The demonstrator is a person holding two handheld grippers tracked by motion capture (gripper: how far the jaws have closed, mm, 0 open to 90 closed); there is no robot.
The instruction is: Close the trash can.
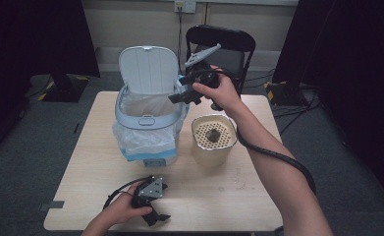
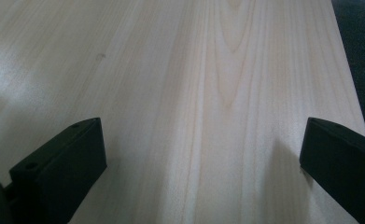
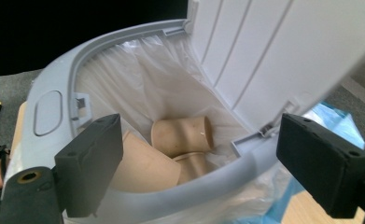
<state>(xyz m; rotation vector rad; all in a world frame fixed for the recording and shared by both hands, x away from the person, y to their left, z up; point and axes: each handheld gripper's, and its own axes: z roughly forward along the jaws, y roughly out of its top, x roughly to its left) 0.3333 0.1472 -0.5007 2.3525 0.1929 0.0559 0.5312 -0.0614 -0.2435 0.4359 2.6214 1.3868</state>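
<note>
Two paper cups (image 3: 180, 135) lying on their sides inside the lined bin (image 1: 145, 120), directly below the right gripper (image 1: 192, 96); jaws wide apart, empty. Left gripper (image 1: 152, 204) well short of the bin, resting on the table (image 1: 219, 201), jaws spread, holding nothing. Perforated beige container (image 1: 214, 137) just beside the bin.

A bin (image 1: 148, 123) stands on the table (image 1: 209, 196), toward its far left, its lid (image 1: 148, 69) tipped up at the back. Inside it, in the liner bag (image 3: 138, 88), lie paper cups (image 3: 182, 135). Just right of the bin sits a tub (image 1: 214, 142) with something small in it. A chair (image 1: 224, 46) stands behind the table. One gripper (image 1: 182, 96) hangs over the bin's right rim; the other (image 1: 152, 204) rests at the table's near edge, left of centre.
</note>
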